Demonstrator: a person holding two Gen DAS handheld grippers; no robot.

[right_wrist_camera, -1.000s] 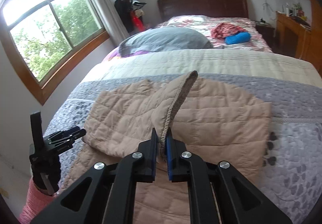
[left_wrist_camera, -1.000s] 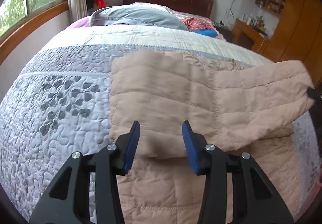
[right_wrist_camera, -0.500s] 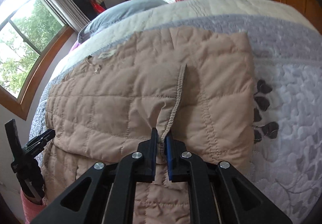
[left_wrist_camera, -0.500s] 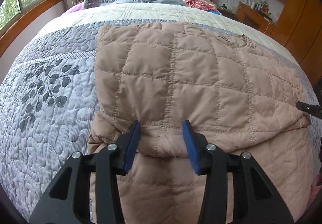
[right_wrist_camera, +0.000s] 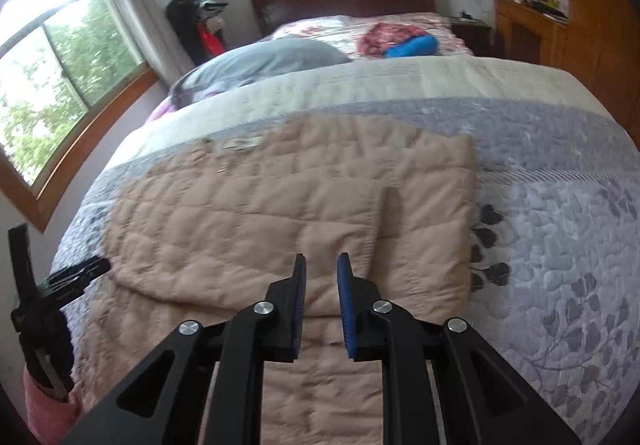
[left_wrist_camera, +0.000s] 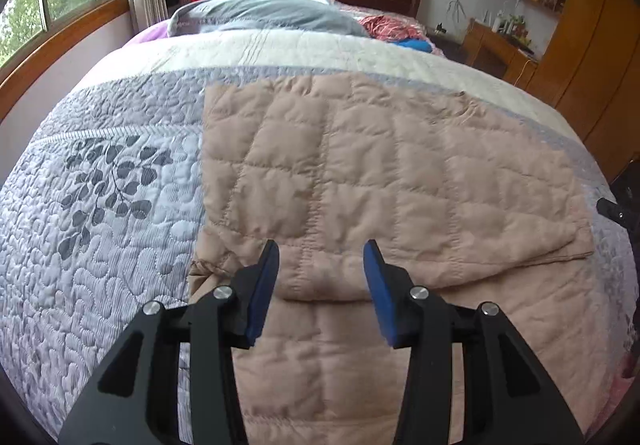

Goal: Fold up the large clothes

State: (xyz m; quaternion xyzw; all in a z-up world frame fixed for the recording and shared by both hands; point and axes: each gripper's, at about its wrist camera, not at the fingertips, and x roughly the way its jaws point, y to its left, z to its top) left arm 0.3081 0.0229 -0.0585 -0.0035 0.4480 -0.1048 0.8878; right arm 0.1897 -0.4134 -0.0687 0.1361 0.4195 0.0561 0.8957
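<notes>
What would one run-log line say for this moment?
stage: fold laid down | jacket: folded on bed | left hand-held gripper: open | right hand-held gripper: just opening, empty

A beige quilted jacket lies flat on the bed, filling the middle and lower part of the left wrist view. It is stitched in squares and puffy. Its top part is folded down over the lower part, the folded edge running across the lower middle of the frame. In the right wrist view the jacket fills the centre and lower left.
</notes>
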